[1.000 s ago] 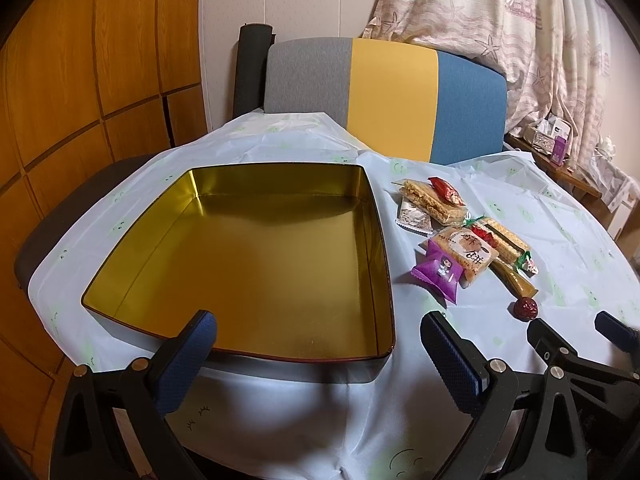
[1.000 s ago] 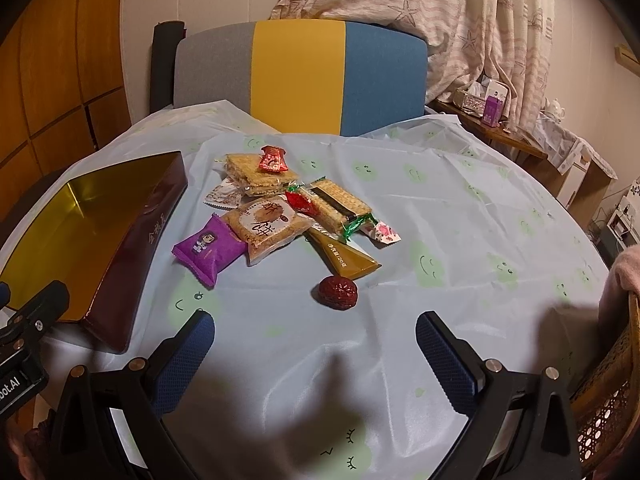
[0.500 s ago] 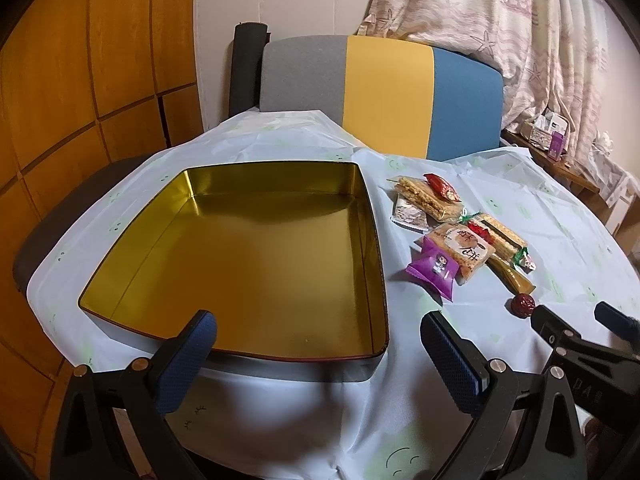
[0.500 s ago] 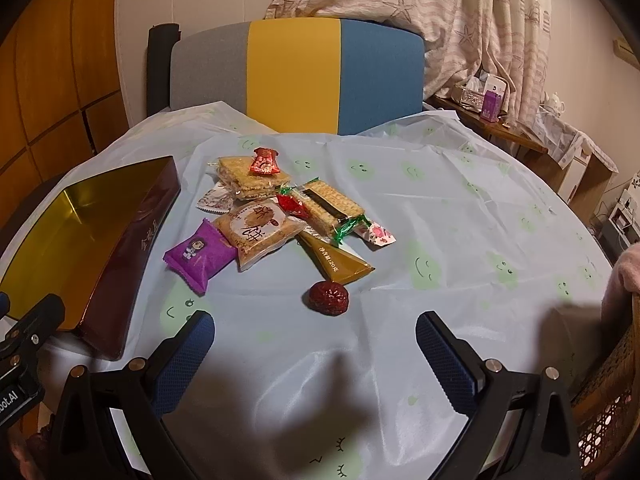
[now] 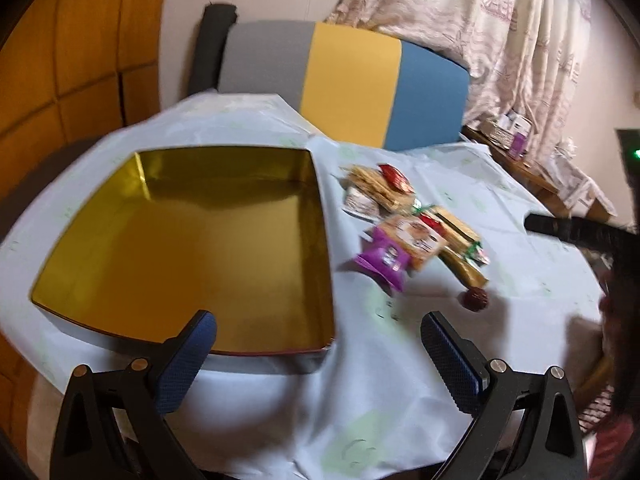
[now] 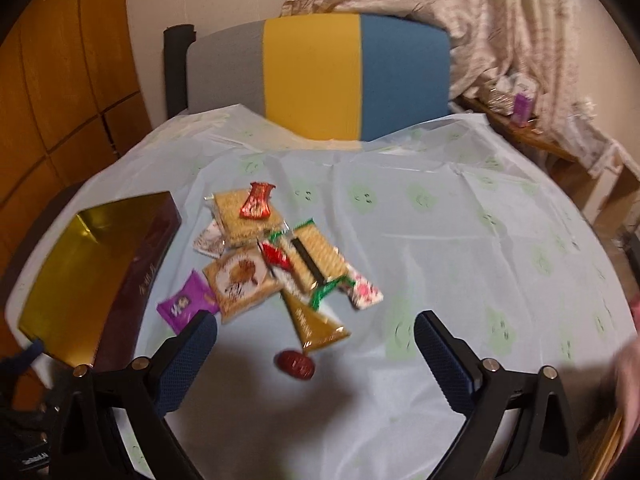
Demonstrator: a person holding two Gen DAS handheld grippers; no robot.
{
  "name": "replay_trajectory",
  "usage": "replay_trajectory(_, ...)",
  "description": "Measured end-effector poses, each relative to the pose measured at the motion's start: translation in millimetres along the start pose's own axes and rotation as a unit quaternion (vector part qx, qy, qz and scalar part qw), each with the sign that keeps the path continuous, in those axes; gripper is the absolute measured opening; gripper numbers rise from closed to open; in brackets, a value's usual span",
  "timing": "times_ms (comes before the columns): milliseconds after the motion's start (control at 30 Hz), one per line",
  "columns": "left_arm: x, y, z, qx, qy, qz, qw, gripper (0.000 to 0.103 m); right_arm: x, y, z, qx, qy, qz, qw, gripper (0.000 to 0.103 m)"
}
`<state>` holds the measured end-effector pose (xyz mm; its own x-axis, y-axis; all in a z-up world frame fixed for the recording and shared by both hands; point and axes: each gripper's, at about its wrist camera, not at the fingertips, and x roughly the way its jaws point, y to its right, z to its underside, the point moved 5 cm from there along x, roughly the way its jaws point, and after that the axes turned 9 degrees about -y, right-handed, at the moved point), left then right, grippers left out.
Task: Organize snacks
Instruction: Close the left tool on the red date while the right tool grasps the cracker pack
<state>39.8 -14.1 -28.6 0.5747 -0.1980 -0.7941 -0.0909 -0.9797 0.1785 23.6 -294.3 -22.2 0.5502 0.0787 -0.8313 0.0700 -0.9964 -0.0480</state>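
Note:
An empty gold-lined tin (image 5: 180, 240) with dark red sides sits on the table's left; it also shows in the right wrist view (image 6: 80, 272). Beside it lies a pile of wrapped snacks: a purple packet (image 6: 184, 306), a round-biscuit pack (image 6: 240, 280), cracker packs (image 6: 316, 260), a red candy (image 6: 258, 202), a gold triangular packet (image 6: 316, 324) and a red date (image 6: 294, 362). The pile also shows in the left wrist view (image 5: 412, 232). My left gripper (image 5: 320, 344) is open and empty over the tin's near right corner. My right gripper (image 6: 316, 344) is open and empty, just short of the date.
A light blue tablecloth (image 6: 460, 240) with green faces covers the round table. A grey, yellow and blue chair (image 6: 320, 76) stands behind it. A side shelf with small items (image 6: 516, 104) and a curtain are at the back right. Wooden panels line the left wall.
My right gripper has moved forward toward the snack pile, so the date now lies close between its fingers. My left gripper has shifted right and forward. Both stay open.

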Motion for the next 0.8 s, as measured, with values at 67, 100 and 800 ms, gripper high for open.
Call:
replay_trajectory(67, 1.7, 3.4, 0.5, 0.003, -0.003, 0.009, 0.9999, 0.103, 2.6, 14.0, -14.8, -0.008, -0.013, -0.012, 1.000, 0.099)
replay_trajectory(100, 1.7, 5.0, 0.8, 0.003, -0.004, 0.021, 0.9998, 0.103, 4.6, 20.9, -21.7, -0.014, -0.019, -0.014, 1.000, 0.098)
replay_trajectory(800, 58.9, 129.5, -14.2, 0.157, -0.101, 0.143, 0.9720, 0.039, 96.8, 90.2, -48.3, 0.003, -0.109, -0.074, 0.991, 0.033)
